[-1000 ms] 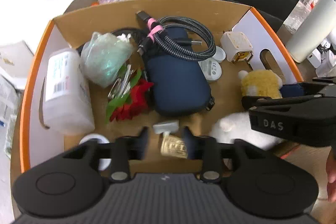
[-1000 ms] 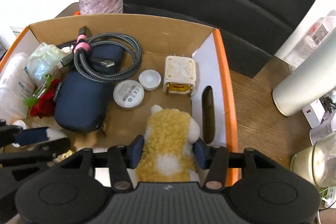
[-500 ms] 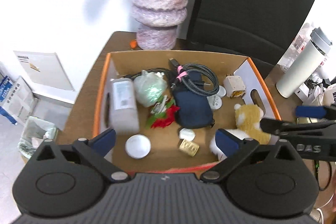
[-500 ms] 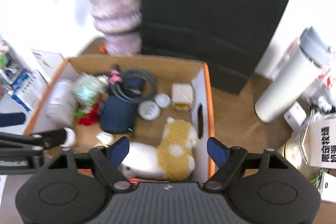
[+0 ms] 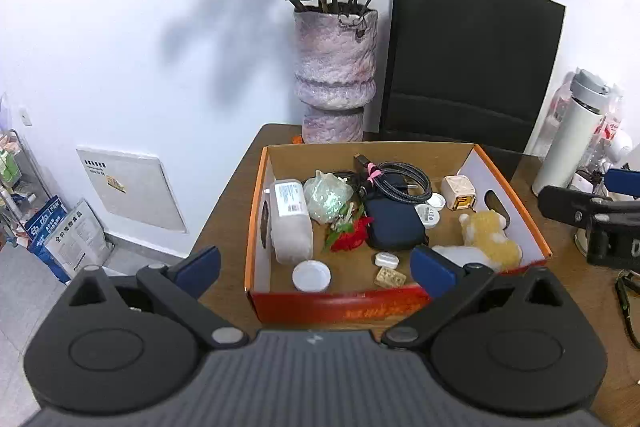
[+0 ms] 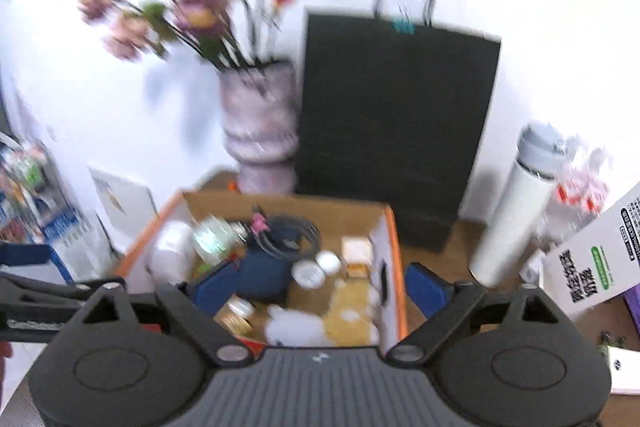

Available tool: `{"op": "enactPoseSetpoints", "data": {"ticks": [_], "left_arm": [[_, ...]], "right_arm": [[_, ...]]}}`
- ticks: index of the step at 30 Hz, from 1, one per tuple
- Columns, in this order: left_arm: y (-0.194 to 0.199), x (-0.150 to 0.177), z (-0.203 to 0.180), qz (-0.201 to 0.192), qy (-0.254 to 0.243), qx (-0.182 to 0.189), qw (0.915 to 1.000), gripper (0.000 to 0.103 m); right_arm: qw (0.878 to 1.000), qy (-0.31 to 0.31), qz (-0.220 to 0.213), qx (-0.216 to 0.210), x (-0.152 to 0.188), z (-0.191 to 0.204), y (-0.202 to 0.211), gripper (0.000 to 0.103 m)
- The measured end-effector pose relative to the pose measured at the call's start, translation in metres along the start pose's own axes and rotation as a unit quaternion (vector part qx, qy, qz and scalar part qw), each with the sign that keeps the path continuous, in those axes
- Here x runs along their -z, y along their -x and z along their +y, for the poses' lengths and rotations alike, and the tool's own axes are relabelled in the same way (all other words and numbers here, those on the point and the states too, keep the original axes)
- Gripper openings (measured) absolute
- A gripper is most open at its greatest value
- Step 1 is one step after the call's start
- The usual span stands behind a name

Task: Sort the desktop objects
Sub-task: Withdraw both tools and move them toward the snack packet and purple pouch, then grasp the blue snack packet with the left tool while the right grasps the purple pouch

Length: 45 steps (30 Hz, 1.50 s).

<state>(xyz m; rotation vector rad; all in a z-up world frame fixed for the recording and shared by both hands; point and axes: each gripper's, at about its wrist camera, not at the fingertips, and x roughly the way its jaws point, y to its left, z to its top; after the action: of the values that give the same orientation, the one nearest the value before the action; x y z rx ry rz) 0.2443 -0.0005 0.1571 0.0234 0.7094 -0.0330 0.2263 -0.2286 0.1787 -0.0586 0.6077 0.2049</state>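
An orange-edged cardboard box (image 5: 256,227) holds several items. Among them are a yellow-and-white plush toy (image 5: 488,239), a small gold block (image 5: 390,277), a white cap (image 5: 311,275), a navy pouch (image 5: 394,227), a braided cable (image 5: 400,179) and a white bottle (image 5: 290,223). My left gripper (image 5: 316,265) hangs above the box's near side, open and empty. My right gripper (image 6: 320,283) is above the same box (image 6: 394,267), its jaws still opening with nothing between them. The plush toy (image 6: 352,315) lies loose below it. The right wrist view is blurred.
Behind the box stand a mottled vase of dried roses (image 5: 334,83) and a black paper bag (image 5: 468,67). A white flask (image 5: 568,147) and a white carton (image 6: 592,267) crowd the right side. The table edge (image 5: 228,195) drops to the floor on the left.
Both grippers rose and pulled back from the box, tilting upward. The left jaws opened off the gold block and the right jaws off the plush toy, and both objects stayed in the box.
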Motion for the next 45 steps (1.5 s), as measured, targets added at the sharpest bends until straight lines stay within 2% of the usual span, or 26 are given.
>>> {"op": "enactPoseSetpoints", "data": {"ticks": [3, 8, 12, 17, 19, 22, 26, 28, 31, 37, 40, 43, 45], "left_arm": [[0.009, 0.029, -0.001, -0.026, -0.001, -0.003, 0.9997, 0.103], [0.011, 0.089, -0.005, -0.048, -0.023, -0.017, 0.9984, 0.103], [0.009, 0.132, -0.006, -0.027, -0.017, 0.001, 0.9995, 0.103], [0.018, 0.184, -0.005, -0.013, -0.014, 0.022, 0.9996, 0.103], [0.024, 0.203, 0.001, -0.002, 0.004, 0.028, 0.9996, 0.103], [0.037, 0.224, 0.006, 0.009, 0.016, 0.041, 0.9990, 0.103], [0.053, 0.241, 0.005, 0.008, -0.009, 0.038, 0.9992, 0.103], [0.057, 0.243, 0.002, 0.010, -0.009, 0.044, 0.9989, 0.103], [0.059, 0.230, -0.011, -0.007, -0.023, 0.084, 0.9961, 0.103], [0.038, 0.171, -0.033, -0.060, -0.005, 0.150, 0.9869, 0.103], [0.002, 0.141, -0.058, -0.052, -0.026, 0.141, 0.9884, 0.102], [-0.044, 0.120, -0.075, -0.010, -0.024, 0.174, 0.9844, 0.099], [-0.069, 0.115, -0.084, 0.009, -0.025, 0.158, 0.9871, 0.089]], "right_arm": [[0.999, -0.013, -0.036, -0.014, 0.031, 0.004, 0.011, 0.094], [0.999, -0.040, -0.017, -0.006, 0.102, 0.013, 0.012, 0.094], [0.999, -0.036, 0.004, 0.002, 0.148, 0.021, 0.017, 0.094], [0.999, -0.049, 0.001, 0.008, 0.188, 0.025, 0.034, 0.094], [0.999, -0.042, -0.007, 0.012, 0.200, 0.029, 0.047, 0.094], [1.000, -0.015, -0.014, 0.016, 0.218, 0.031, 0.066, 0.094], [0.999, -0.022, -0.026, 0.008, 0.236, 0.025, 0.088, 0.094], [0.999, -0.038, -0.023, 0.008, 0.242, 0.019, 0.091, 0.094], [0.999, -0.047, -0.021, 0.007, 0.240, 0.010, 0.086, 0.094], [0.999, -0.038, 0.004, 0.028, 0.219, -0.002, 0.041, 0.093], [0.998, -0.052, 0.021, 0.041, 0.208, -0.011, 0.013, 0.091], [0.997, -0.065, 0.022, 0.026, 0.201, -0.015, -0.003, 0.085], [0.998, -0.061, 0.024, 0.021, 0.199, -0.015, -0.010, 0.082]]}}
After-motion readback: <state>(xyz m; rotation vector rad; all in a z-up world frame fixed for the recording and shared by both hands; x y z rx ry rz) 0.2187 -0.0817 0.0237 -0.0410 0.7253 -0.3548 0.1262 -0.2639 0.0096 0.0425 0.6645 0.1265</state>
